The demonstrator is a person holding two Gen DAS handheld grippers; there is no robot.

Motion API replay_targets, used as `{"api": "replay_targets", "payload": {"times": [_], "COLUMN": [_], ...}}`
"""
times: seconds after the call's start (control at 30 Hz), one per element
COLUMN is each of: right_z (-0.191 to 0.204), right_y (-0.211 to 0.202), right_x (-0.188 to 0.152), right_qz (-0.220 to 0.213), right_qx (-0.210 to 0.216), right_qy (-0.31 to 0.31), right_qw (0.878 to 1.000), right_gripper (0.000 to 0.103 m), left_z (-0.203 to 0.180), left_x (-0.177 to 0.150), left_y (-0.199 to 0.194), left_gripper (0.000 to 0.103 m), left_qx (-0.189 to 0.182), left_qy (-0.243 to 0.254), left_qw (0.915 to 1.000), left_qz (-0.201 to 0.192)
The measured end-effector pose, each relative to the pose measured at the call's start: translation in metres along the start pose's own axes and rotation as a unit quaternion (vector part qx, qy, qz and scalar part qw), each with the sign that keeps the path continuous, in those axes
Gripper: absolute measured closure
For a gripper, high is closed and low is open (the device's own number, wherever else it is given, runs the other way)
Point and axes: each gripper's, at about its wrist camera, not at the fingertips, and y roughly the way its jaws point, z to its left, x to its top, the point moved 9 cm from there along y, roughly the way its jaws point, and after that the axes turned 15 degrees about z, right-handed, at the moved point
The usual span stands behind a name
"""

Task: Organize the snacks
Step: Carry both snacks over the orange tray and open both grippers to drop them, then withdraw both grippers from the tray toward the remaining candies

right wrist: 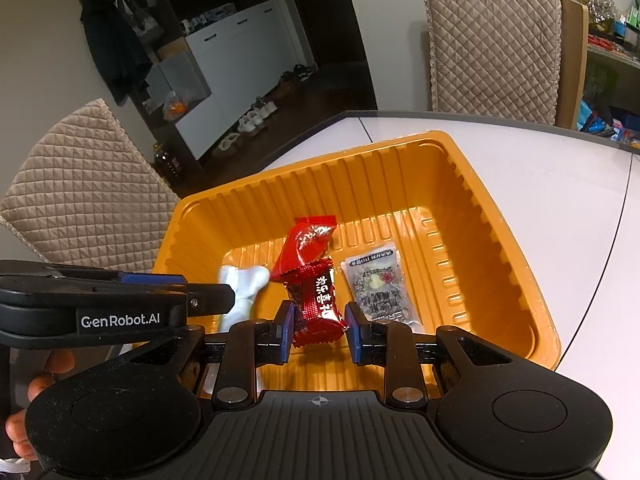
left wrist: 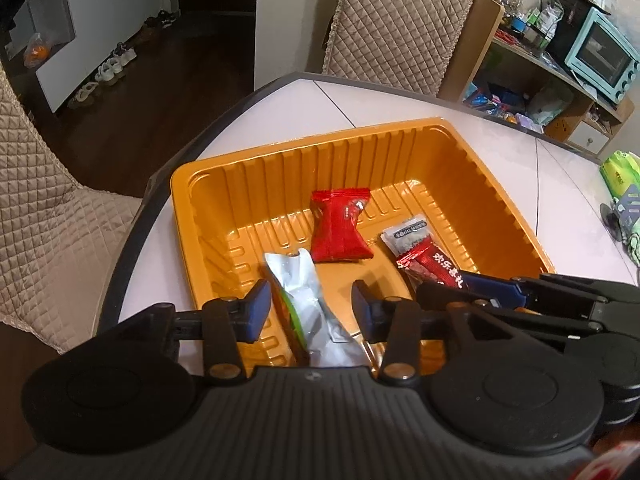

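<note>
- Left hand-held gripper (left wrist: pixel 310 308), nearest the lens: jaws stand partly open. A silver packet (left wrist: pixel 298 280) is seen between the pads but not pinched. A gap shows on its right side, so it is judged to be released rather than held.
- Right hand-held gripper (right wrist: pixel 319 328): jaws are closed narrowly on a red strip packet (right wrist: pixel 316 300), gripped at its near end.
- Surface (right wrist: pixel 520 184): white, and the tray is carried on it close to the rounded edge.
- Orange tray (left wrist: pixel 400 152): ribbed walls. All the snacks are found inside it or over it, none on the surface around it.
- Key relation: the red strip packet lies straight ahead of the right hand-held gripper, over the near floor of the tray. Its long axis runs away along the fingers, and its far end touches or overlaps the red pillow packet (left wrist: pixel 340 228).
- The right hand is plainly the nearer one to it. The coming move is judged to be a simple opening of the jaws, so that the packet is dropped beside the others.
- The silver packet's long axis also runs forward along the left fingers.
- A grey packet (right wrist: pixel 376 288) lies flat, just right of the held strip.
- Count: one tray; four snacks, namely two red packets, one silver and one grey.
</note>
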Motion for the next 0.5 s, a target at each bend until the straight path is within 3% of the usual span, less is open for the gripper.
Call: {"api": "replay_targets", "payload": {"times": [0.27, 0.4, 0.5], "right_z": [0.004, 0.002, 0.001], "right_y": [-0.004, -0.013, -0.022], "right_x": [0.003, 0.004, 0.002], "right_qz": [-0.015, -0.044, -0.051], "right_qx": [0.008, -0.002, 0.002], "right_qy": [0.003, 0.012, 0.019], "right_qw": [1.0, 0.999, 0.999], "right_gripper": [0.074, 0.046, 0.044], "left_z": [0.005, 0.006, 0.009], "left_x": [-0.005, -0.01, -0.014], "left_y": [-0.007, -0.014, -0.02], "left_gripper": [0.063, 0.063, 0.062], "left_qx": [-0.009, -0.012, -0.014], "left_qy": [-0.004, -0.001, 0.003], "left_qw": [0.9999, 0.9999, 0.9999], "left_qz": [-0.001, -0.005, -0.009]}}
